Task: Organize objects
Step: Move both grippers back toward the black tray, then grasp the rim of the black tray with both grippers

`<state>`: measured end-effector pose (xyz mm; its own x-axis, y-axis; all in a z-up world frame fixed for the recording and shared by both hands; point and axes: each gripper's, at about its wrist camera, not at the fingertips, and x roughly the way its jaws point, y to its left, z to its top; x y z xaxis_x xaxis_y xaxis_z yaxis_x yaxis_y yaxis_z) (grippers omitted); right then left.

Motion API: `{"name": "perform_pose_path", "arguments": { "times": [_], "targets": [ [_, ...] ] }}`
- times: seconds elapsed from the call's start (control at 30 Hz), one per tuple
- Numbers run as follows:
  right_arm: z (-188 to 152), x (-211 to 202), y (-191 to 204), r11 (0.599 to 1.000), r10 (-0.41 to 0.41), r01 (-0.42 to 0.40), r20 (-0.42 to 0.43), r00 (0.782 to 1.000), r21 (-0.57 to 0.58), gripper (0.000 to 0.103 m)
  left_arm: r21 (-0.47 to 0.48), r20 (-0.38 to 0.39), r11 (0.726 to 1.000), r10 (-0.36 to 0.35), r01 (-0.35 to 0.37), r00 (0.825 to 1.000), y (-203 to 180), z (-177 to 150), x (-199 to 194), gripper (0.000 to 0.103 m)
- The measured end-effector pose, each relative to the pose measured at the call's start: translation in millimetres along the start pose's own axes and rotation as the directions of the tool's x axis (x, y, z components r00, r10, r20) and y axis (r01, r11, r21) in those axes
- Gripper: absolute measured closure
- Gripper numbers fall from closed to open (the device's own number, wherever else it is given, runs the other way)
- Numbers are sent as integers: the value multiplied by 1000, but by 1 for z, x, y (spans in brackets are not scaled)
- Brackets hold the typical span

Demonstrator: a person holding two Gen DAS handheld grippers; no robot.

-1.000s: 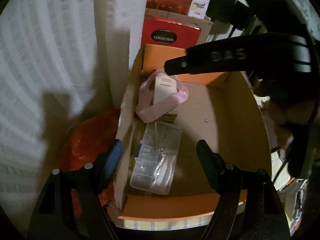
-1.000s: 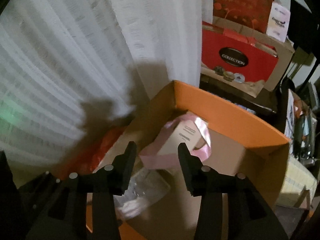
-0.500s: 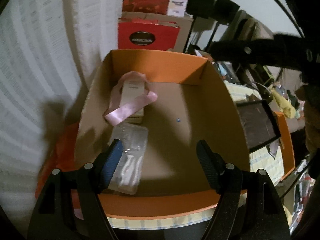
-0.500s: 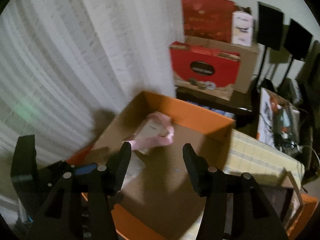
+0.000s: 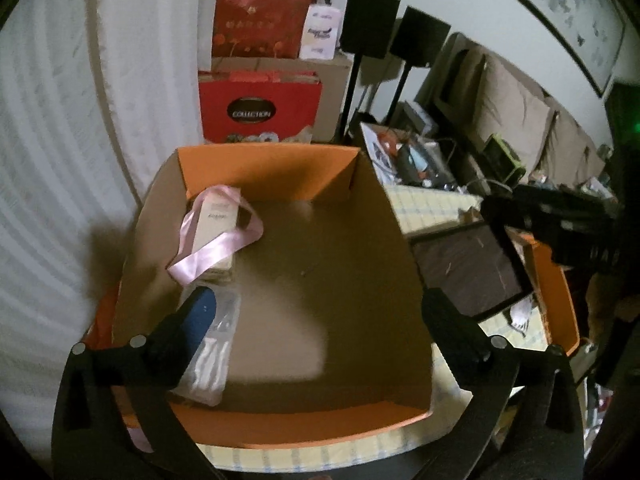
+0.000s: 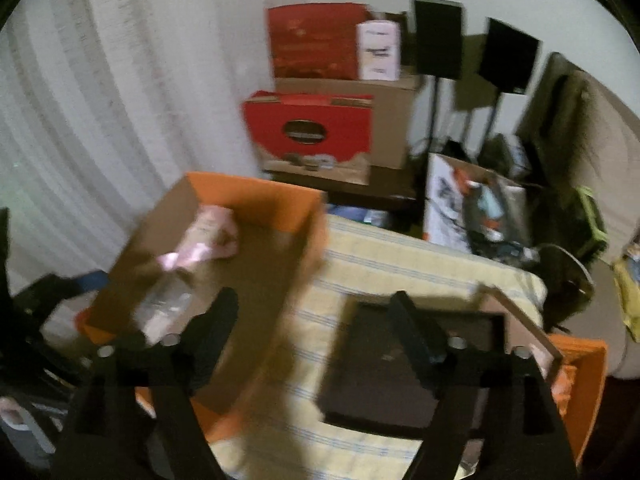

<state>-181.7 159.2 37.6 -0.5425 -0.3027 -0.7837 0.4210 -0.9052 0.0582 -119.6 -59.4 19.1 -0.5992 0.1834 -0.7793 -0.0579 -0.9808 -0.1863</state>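
An orange cardboard box stands open on a yellow striped cloth. Inside lie a cream carton tied with pink ribbon and a clear plastic packet. My left gripper hovers above the box's near half, jaws opening wide with nothing between them. My right gripper hangs over the cloth, between the box and a dark framed panel. Its jaws are opening and hold nothing. The same panel shows to the right of the box in the left wrist view.
A second orange box lies under the panel's right side. Red gift bags and a brown carton stand behind the box, next to two black speakers on stands. A white curtain hangs on the left; a sofa with clutter fills the right.
Both grippers pulled back and up from the box. The right one swung right, off the ribbon carton, to above the cloth and panel. Both pairs of jaws spread wider.
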Motion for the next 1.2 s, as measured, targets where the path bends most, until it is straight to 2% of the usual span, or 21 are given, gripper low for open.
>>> {"name": "perform_pose_path", "arguments": {
  "times": [0.27,0.43,0.67,0.77,0.83,0.9,1.0,1.1,1.2],
  "targets": [
    [-35,-10,-65,991,-104,105,-12,994,81,21,32,-27,998,-50,51,998,-44,0,12,0],
    [-56,-5,-97,979,-162,165,-41,986,115,21,24,-64,995,-92,94,994,-75,-3,33,0],
    [-80,0,-125,964,-230,236,-63,971,125,21,67,-85,995,-70,76,994,-115,-10,59,2],
    [-88,6,-135,961,-237,246,-80,968,130,24,96,-97,994,-36,45,995,-128,-13,72,11],
    [-92,10,-140,962,-229,240,-91,969,135,30,112,-104,993,-18,30,994,-135,-14,81,20],
    [-96,14,-143,963,-219,233,-105,970,138,42,130,-93,991,23,-11,995,-141,-16,87,22],
    [-101,22,-148,962,-211,228,-124,970,150,54,141,-68,989,59,-49,996,-146,-16,92,26],
    [-104,26,-152,961,-203,223,-128,971,165,59,169,-37,980,113,-106,993,-151,-14,92,45],
    [-106,30,-155,960,-198,219,-129,972,175,62,169,-27,980,107,-101,994,-153,-12,89,49]
  ]
}}
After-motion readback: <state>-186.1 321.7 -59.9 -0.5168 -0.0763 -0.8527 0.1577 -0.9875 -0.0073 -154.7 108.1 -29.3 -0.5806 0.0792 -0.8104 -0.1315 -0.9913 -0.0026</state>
